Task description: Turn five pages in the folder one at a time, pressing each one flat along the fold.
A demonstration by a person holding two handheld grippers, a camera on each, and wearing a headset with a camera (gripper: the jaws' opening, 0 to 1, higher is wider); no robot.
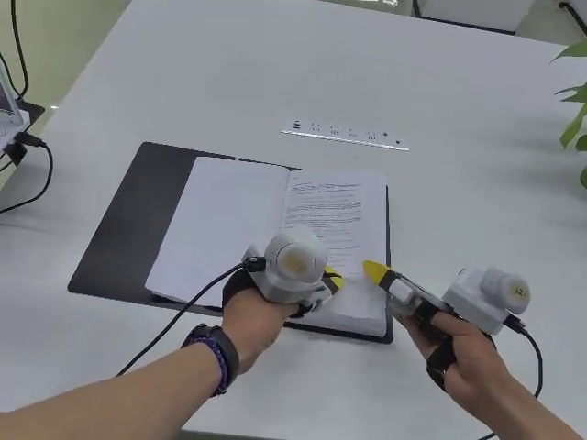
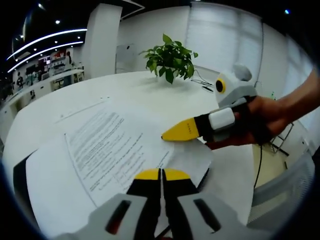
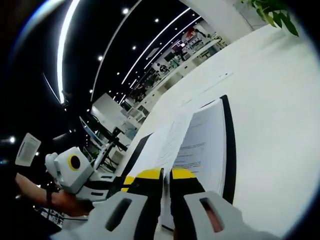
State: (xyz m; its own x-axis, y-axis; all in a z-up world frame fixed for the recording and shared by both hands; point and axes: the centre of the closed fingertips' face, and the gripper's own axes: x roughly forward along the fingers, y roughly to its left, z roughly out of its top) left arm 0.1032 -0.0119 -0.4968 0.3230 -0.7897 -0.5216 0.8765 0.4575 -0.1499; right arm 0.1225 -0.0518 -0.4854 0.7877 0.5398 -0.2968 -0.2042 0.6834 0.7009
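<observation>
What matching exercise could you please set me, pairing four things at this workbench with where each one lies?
Things:
1. blank page
2. printed page
3. socket panel
4. plant

Places:
A. right of the fold
B. at the head view's right edge
C. left of the fold
D. on the table beyond the folder

Pairs: 1-C; 2-A; 3-D; 4-B
</observation>
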